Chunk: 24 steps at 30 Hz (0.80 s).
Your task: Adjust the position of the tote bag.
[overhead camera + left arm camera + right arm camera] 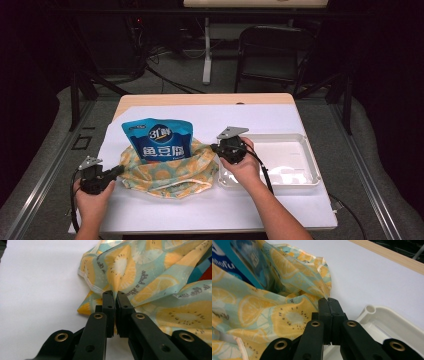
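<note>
Both grippers clamped on the fruit-print bag (165, 172).
The left gripper (115, 296) and right gripper (328, 302) each pinched an opposite edge; a blue packet (159, 140) stood inside.

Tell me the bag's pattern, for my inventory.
Yellow citrus slices on pale teal bag, clearest in the left gripper view.

The high view looks forward and down from above the table's near side. Each gripper view looks closely along its own jaws. All three share the fruit-print cloth bag (167, 172) at frame centre.
</note>
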Available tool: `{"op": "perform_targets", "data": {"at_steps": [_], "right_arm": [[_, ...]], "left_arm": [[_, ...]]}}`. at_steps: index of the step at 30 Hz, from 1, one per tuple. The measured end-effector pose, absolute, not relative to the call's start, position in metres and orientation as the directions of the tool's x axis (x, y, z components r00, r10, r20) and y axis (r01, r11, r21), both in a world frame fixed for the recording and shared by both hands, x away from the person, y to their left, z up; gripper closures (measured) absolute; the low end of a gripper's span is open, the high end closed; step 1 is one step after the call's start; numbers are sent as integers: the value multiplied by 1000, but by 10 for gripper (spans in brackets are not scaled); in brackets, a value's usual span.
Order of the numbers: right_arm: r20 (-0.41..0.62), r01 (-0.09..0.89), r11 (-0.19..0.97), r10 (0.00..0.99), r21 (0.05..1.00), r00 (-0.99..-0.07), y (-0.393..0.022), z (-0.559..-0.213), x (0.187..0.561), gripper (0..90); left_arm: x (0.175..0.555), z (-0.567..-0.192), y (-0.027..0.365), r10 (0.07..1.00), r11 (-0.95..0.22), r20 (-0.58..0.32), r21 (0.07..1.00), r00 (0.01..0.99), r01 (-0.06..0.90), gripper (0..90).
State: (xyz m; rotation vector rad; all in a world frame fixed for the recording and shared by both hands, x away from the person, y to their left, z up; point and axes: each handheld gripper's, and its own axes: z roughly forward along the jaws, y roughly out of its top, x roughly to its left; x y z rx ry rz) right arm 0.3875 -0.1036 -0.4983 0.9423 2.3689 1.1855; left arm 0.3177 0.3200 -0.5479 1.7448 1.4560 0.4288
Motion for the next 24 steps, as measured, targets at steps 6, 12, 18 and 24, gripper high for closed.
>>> {"op": "perform_targets", "data": {"at_steps": [6, 12, 18, 24], "right_arm": [[-23, 402, 469, 673, 786, -739, -103, -504, 382, 900], [-47, 396, 490, 671, 776, -740, -102, -507, 381, 900], [-61, 393, 501, 672, 771, -738, -103, -509, 380, 900], [-77, 391, 517, 670, 762, -738, -104, -512, 379, 900]], "left_arm": [[320, -551, 320, 945, -15, -213, 729, 249, 684, 885], [322, -556, 321, 948, -26, -206, 710, 243, 703, 888], [325, -560, 319, 952, -45, -189, 690, 240, 722, 888], [325, -560, 319, 952, -47, -190, 683, 240, 729, 881]]}}
